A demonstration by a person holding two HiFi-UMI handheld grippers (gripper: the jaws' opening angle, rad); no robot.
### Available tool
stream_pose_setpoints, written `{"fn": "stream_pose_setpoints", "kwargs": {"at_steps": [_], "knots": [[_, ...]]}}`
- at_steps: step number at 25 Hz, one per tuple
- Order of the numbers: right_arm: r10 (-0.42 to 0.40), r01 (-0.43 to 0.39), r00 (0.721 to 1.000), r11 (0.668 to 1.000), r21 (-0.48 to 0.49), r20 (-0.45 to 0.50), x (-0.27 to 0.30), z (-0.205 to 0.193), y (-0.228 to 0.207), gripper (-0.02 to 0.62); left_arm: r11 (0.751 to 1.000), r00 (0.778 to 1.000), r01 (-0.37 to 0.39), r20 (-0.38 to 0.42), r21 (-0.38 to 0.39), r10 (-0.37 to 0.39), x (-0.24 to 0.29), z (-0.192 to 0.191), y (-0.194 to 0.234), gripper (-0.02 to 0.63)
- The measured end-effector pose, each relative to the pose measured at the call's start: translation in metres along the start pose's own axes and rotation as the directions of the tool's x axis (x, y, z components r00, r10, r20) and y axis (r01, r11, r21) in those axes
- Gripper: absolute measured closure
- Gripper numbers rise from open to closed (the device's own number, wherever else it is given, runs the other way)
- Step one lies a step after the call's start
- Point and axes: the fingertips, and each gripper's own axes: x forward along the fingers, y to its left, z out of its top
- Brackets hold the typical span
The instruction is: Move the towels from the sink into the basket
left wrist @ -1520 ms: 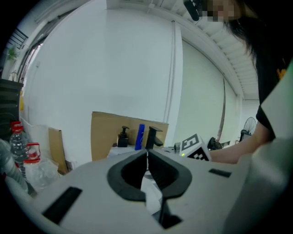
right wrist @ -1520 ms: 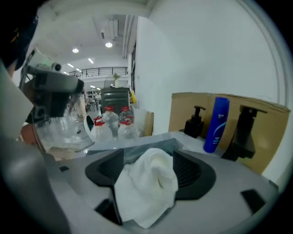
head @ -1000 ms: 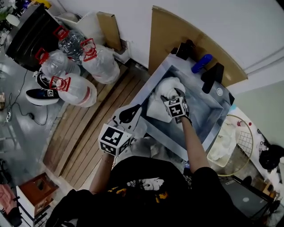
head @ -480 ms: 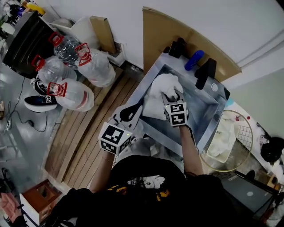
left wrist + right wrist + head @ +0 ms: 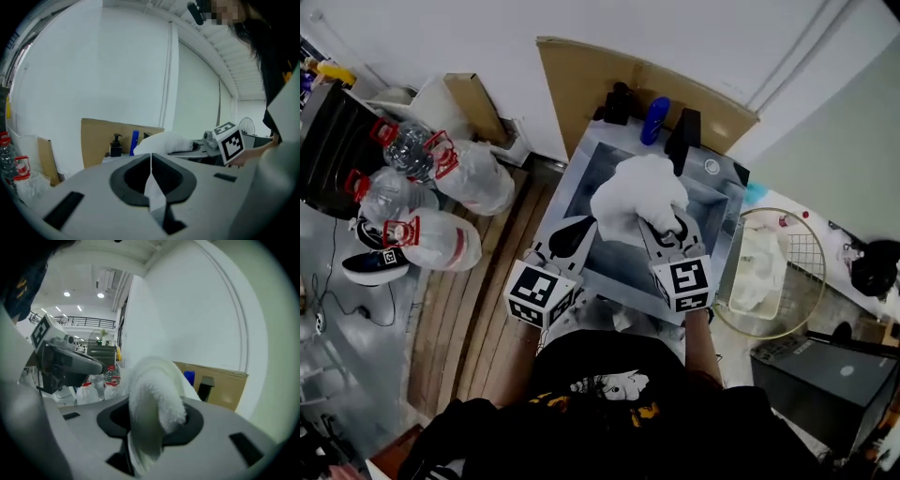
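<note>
I am looking down on a grey rectangular metal sink (image 5: 719, 208) with a white fluffy terry towel (image 5: 636, 192) bunched up over its basin; whether its lower end is hanging clear of the sink floor I cannot tell. The right gripper (image 5: 663, 225) is holding it up. Its jaws have just been closing and are now pinching a thick fold of the cloth, which is keeping them partly apart. The left gripper (image 5: 581, 228) is hovering at the sink's near-left edge, jaws pressed together with nothing in them. A round wire basket (image 5: 806, 258), already holding some white cloth (image 5: 759, 272), is sitting just beside the sink on the right. I am judging the towel soft, limp and light, though heavier if wet, which I cannot tell. It will likely sag and trail rather than keep a shape, and the pile should not slip easily from the pads. A hold on a bunched fold near the middle — as now — seems best, keeping the loose ends short enough to clear the sink's rim.
</note>
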Motion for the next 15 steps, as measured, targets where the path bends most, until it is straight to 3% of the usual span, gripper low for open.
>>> {"fn": "stream_pose_setpoints", "kwargs": {"at_steps": [7, 15], "knots": [[-0.111, 0.108, 0.992, 0.993, 0.052, 0.062, -0.07, 0.009, -0.039, 0.449, 0.993, 0.993, 0.117, -0.006, 0.032, -0.117, 0.036, 0.009, -0.051, 0.595], [-0.224, 0.213, 0.97, 0.97, 0.118, 0.089, -0.151, -0.006, -0.098, 0.449, 0.966, 0.969, 0.245, -0.029, 0.076, -0.244, 0.079, 0.019, -0.143, 0.595]]}}
